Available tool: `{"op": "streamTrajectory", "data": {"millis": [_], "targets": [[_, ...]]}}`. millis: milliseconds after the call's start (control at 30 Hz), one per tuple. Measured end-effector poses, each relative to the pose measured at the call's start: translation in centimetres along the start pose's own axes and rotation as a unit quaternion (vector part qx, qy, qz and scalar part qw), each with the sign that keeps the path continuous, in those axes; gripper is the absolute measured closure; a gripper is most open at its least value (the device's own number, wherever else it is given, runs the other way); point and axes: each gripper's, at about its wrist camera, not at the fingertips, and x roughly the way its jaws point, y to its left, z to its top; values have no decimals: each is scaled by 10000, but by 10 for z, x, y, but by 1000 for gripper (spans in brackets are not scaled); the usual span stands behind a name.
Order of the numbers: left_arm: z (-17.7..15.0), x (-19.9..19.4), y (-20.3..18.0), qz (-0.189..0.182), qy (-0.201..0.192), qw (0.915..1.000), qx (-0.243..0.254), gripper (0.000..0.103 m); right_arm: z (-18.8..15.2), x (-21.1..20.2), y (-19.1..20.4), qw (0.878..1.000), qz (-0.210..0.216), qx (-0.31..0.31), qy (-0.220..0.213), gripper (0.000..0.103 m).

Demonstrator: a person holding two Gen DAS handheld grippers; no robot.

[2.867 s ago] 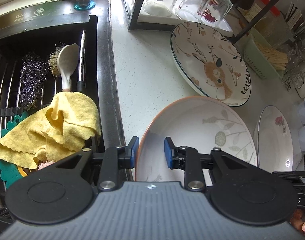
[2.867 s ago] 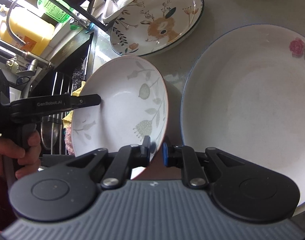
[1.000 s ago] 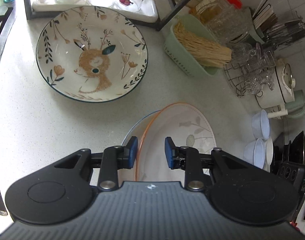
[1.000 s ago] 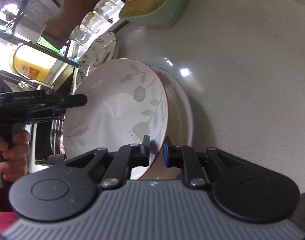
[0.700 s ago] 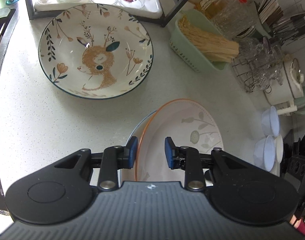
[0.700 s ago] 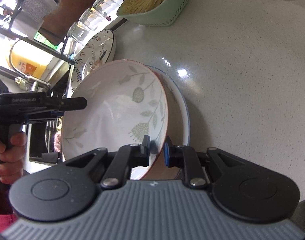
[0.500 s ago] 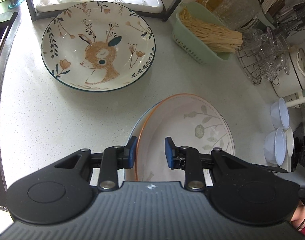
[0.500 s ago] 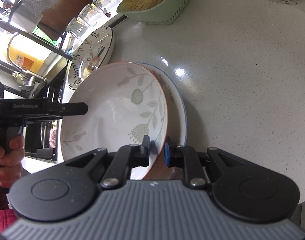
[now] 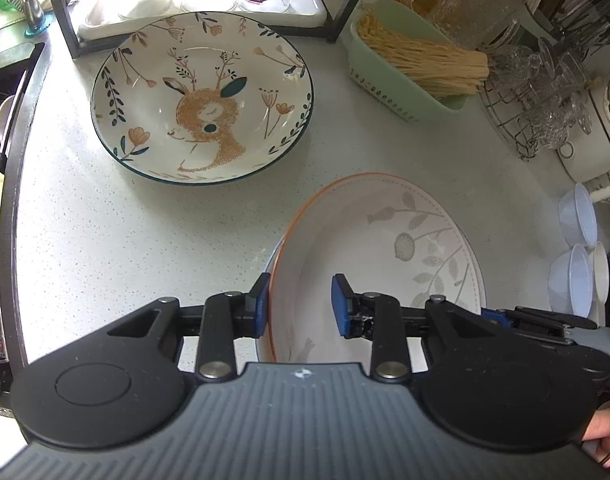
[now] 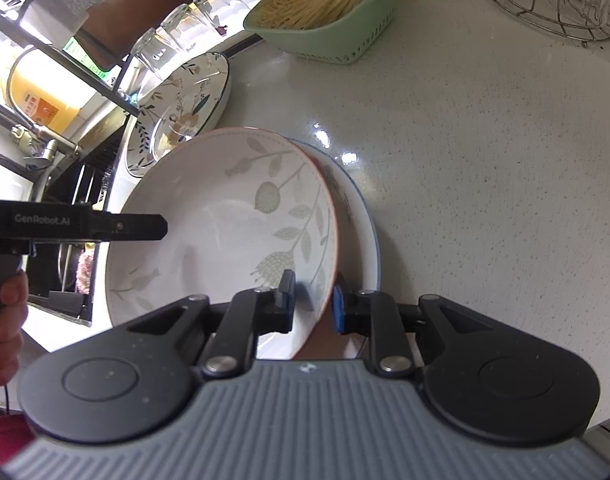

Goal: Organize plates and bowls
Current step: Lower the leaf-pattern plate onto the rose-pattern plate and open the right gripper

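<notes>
Leaf bowl [image 9: 377,256] sitting nested on blue plate [image 10: 365,216]; both tools, left [image 9: 301,300] and right [image 10: 313,300], opening, straddling its rim. Deer bowl [image 9: 203,96], beyond left tool, still awaiting stacking.

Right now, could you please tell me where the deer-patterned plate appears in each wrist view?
Left wrist: the deer-patterned plate lies upper centre-left, flat on the counter in front of the glass rack.
Right wrist: it sits upper left, seen edge-on beyond the leaf-patterned plate.
Shared landmark: the green basket.
</notes>
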Motion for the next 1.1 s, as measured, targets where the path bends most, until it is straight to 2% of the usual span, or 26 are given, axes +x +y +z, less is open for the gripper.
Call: {"op": "streamTrajectory", "data": {"millis": [100,200,533,833,967,1100], "targets": [[-2,2,-4,-16,65,10000,43,58,0,-2,1,9999,-65,-106,-74,80],[-2,4,-6,8,101,9999,14,56,0,-3,1,9998,-88,-91,-134,82],[-7,17,10,-316,321,9958,-802,56,-3,-10,-16,9987,215,397,-229,83],[-10,23,29,-657,557,9833,-1602,56,0,-10,-18,9985,268,432,-212,83],[-8,22,37,-791,717,9785,-1765,56,2,-6,-18,9989,280,352,-106,84],[-2,24,35,-791,973,9772,-1712,56,3,-5,-15,9994,244,233,-125,84]]}}
